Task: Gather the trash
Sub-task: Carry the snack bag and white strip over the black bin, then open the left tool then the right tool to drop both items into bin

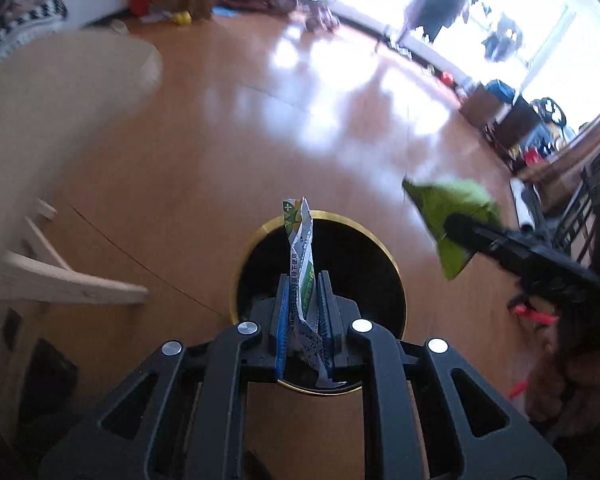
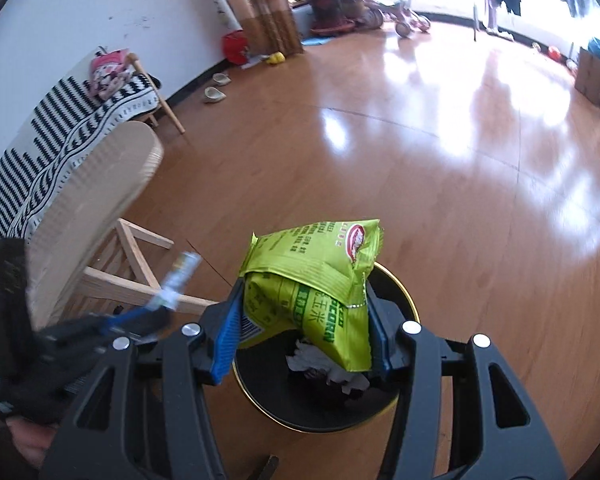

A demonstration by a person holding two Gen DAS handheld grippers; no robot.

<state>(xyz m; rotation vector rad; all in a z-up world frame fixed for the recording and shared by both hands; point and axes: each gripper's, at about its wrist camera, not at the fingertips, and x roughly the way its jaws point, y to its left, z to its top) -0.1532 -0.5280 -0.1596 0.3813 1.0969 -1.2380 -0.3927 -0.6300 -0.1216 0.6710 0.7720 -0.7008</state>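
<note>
Glossy wood floor runs out to a bright window, and both my views look down on it. Nearest, my left gripper (image 1: 304, 300) is clamped narrow on a thin wrapper (image 1: 300, 248) standing upright along the fingers, directly over the black bin (image 1: 384, 276). My right gripper (image 2: 304, 320) holds a green snack bag (image 2: 312, 280) at half width, over the bin's near rim (image 2: 404, 292). Crumpled paper (image 2: 324, 368) lies inside. I judge the left nearer to dropping.

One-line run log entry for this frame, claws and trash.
left claw: shut on white wrapper | right claw: shut on green snack bag | both over black bin | bin: crumpled paper inside
</note>
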